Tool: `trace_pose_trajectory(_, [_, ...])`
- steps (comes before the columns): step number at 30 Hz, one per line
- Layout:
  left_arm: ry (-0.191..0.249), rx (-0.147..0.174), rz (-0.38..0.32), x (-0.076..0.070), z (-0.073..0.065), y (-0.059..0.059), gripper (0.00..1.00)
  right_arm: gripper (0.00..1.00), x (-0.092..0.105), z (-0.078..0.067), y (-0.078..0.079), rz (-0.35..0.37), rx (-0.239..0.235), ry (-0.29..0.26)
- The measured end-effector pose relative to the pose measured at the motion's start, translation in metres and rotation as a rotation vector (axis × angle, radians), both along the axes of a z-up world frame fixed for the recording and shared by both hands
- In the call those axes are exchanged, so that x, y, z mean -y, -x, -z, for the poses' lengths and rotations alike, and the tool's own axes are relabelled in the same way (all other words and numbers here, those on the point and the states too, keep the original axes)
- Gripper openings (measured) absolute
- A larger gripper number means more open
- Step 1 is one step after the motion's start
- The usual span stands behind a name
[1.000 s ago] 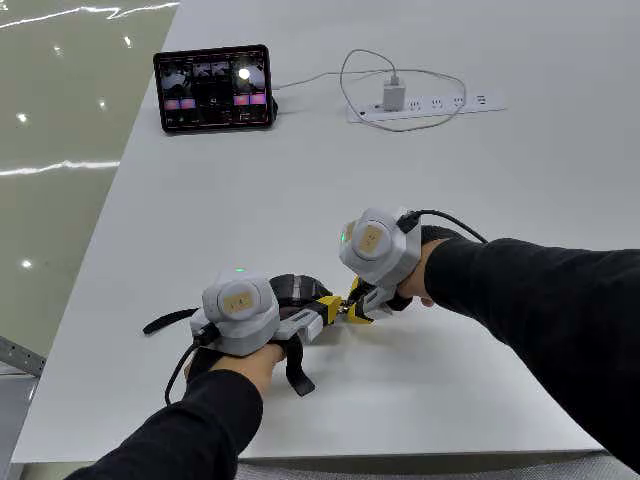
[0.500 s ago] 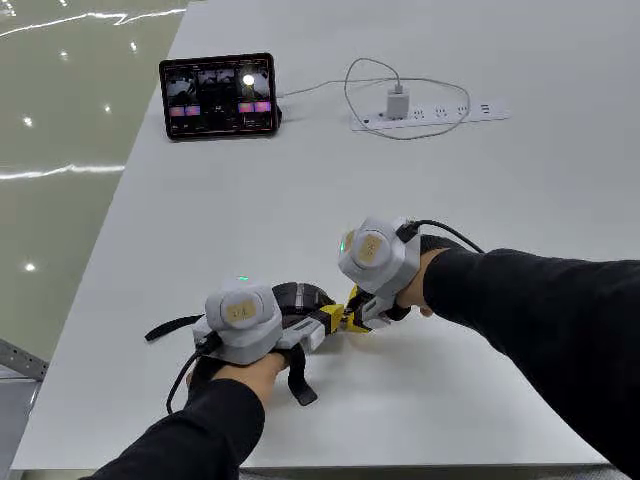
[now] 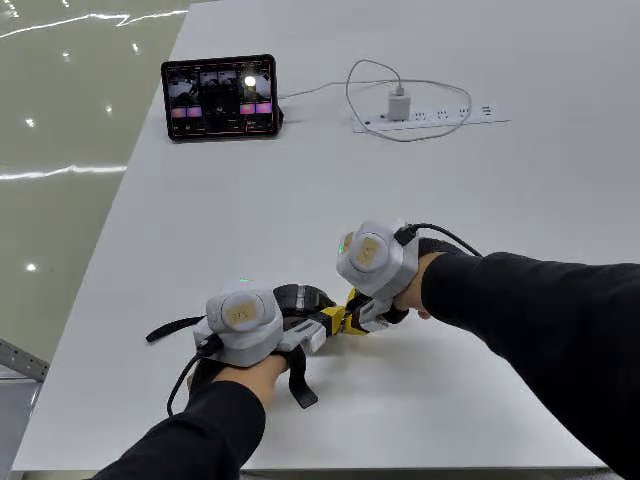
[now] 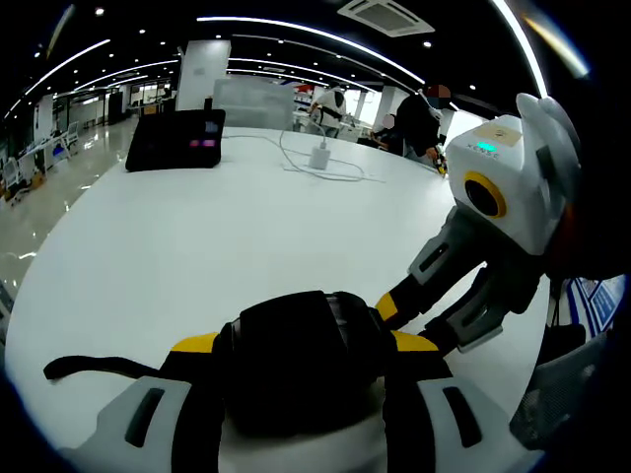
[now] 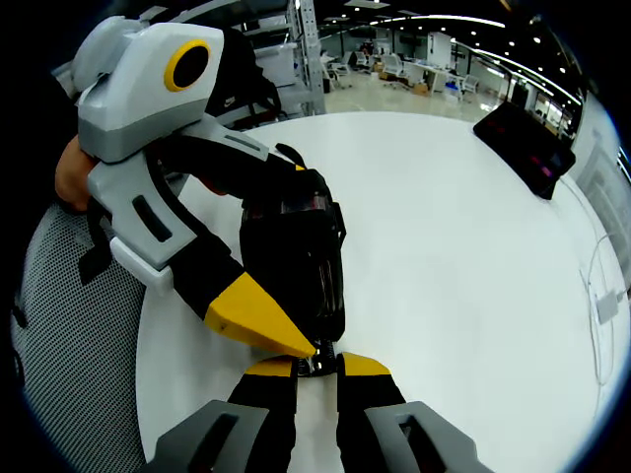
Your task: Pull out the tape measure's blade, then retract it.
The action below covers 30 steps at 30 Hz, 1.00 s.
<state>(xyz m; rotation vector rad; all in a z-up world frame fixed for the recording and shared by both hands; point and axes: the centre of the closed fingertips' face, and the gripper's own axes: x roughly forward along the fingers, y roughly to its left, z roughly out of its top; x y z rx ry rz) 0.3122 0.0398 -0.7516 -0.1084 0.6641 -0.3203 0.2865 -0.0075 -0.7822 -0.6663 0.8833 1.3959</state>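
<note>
A black tape measure point(image 3: 300, 298) lies on the white table point(image 3: 480, 200) near its front edge. My left gripper point(image 3: 312, 332) is shut on its case, which fills the gap between the yellow-tipped jaws in the left gripper view point(image 4: 301, 360). My right gripper point(image 3: 350, 318) meets it from the right, seen in the left gripper view as a grey body point(image 4: 483, 256). In the right gripper view my right gripper point(image 5: 317, 368) is shut on the small metal hook of the blade point(image 5: 317, 361) at the case's mouth point(image 5: 296, 256). No length of blade shows between hook and case.
The tape measure's black strap point(image 3: 165, 326) trails left on the table, another strap piece point(image 3: 298, 382) toward me. A tablet point(image 3: 220, 97) stands at the far left, a power strip point(image 3: 430, 115) with charger and white cable at the back. The table's left edge point(image 3: 100, 250) drops to the floor.
The head view has shifted slightly. Both grippers stay where they were on the tape measure, and the blade is no further out.
</note>
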Motion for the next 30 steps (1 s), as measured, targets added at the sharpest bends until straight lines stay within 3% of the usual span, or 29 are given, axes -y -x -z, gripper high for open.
trace_pose_trajectory(19, [-0.003, 0.006, -0.003, 0.0, 0.0001, -0.0004, 0.61, 0.12, -0.0019, -0.001, 0.0004, -0.003, 0.008, -0.005])
trace_pose_trajectory(25, [-0.004, 0.028, -0.009, 0.0002, -0.0002, -0.0011, 0.62, 0.12, -0.0019, -0.0013, 0.0007, -0.005, 0.02, -0.008])
trace_pose_trajectory(30, [-0.003, 0.018, -0.003, 0.0006, -0.0003, -0.0015, 0.63, 0.12, -0.0021, -0.0007, 0.0003, -0.001, 0.031, -0.011])
